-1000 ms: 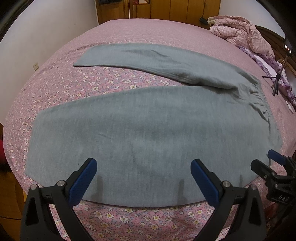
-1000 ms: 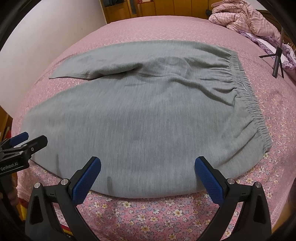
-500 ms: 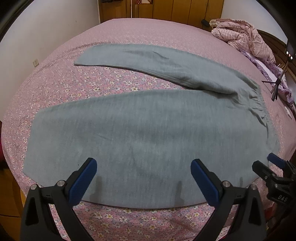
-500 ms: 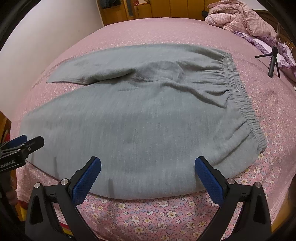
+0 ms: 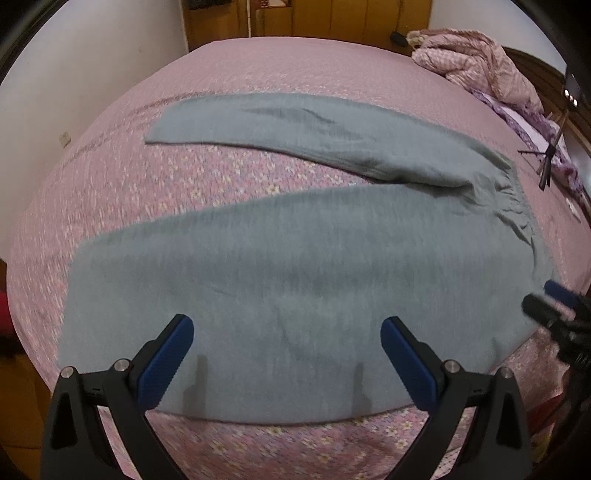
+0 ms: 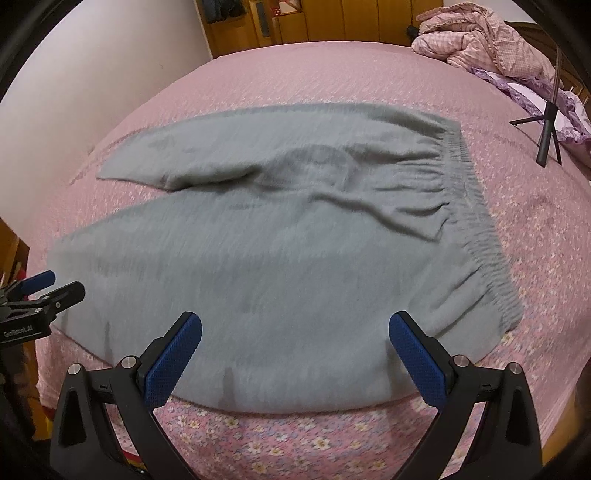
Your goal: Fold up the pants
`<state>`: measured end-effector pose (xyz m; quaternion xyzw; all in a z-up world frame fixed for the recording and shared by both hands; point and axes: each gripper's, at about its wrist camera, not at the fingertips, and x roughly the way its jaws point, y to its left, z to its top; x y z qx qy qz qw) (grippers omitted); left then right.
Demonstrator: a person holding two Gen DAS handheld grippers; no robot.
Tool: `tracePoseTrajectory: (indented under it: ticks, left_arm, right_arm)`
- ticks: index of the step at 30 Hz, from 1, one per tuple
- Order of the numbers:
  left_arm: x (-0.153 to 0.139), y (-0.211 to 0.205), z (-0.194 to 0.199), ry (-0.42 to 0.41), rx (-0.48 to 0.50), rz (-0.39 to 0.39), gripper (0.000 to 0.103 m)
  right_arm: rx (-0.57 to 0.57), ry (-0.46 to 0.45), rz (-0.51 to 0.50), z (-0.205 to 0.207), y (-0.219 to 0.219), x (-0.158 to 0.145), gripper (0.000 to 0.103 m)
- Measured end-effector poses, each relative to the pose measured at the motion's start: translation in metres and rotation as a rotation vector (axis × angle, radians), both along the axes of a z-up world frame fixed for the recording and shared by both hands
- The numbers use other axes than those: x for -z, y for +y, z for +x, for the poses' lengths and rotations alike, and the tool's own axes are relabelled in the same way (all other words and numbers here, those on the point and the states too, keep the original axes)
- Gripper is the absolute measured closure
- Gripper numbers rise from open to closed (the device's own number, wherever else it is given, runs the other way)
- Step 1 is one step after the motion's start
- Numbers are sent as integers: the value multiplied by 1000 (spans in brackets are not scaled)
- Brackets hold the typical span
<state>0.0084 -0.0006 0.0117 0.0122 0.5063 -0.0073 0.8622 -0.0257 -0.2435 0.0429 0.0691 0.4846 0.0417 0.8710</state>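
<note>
the pants (image 5: pixel 295 266) are spread flat on the bed (image 5: pixel 110 192), waistband (image 6: pixel 476 221) to the right, one leg behind the other. a quilt (image 5: pixel 476 62) is heaped at the far right corner, with a tripod (image 6: pixel 546 129) set before it.

Black claw (image 5: pixel 287 332) arms, ribbed blue pads (image 5: pixel 166 360), silver screws.

Left gripper (image 5: pixel 287 334) and right gripper (image 6: pixel 295 330) (2 in all) wide apart-fingered, empty.

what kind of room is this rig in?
Most likely a home bedroom: the pants lie on a bed with a pink floral cover, a bunched quilt sits by the headboard, and wooden wardrobe doors stand behind.
</note>
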Motion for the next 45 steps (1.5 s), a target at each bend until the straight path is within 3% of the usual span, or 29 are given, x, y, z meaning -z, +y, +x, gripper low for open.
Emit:
tracePoseTrajectory:
  ticks: [11,18,23,31,38,45]
  left_arm:
    - [-14,8,39,40,71,-29,0]
    - [-31,15,90,54,113,-46,0]
    - [-36,17,139,31,132,14,0]
    - [-26,31,227,48,153,0,0]
    - [-10,51,306,76,192,36,0]
    - [13,46,350,152,290,42,0]
  right_arm:
    - [20,40,52,36,-37,-10,0]
    - [2,59,42,76,-56,-23,0]
    - [-26,82,4,114,-66,-29,0]
    - [-51,106,-35,185,-82,-26,0]
    - [-64,170,-80,245,-98,-7,0]
    - [-49,214,-84,283,-113,18,0]
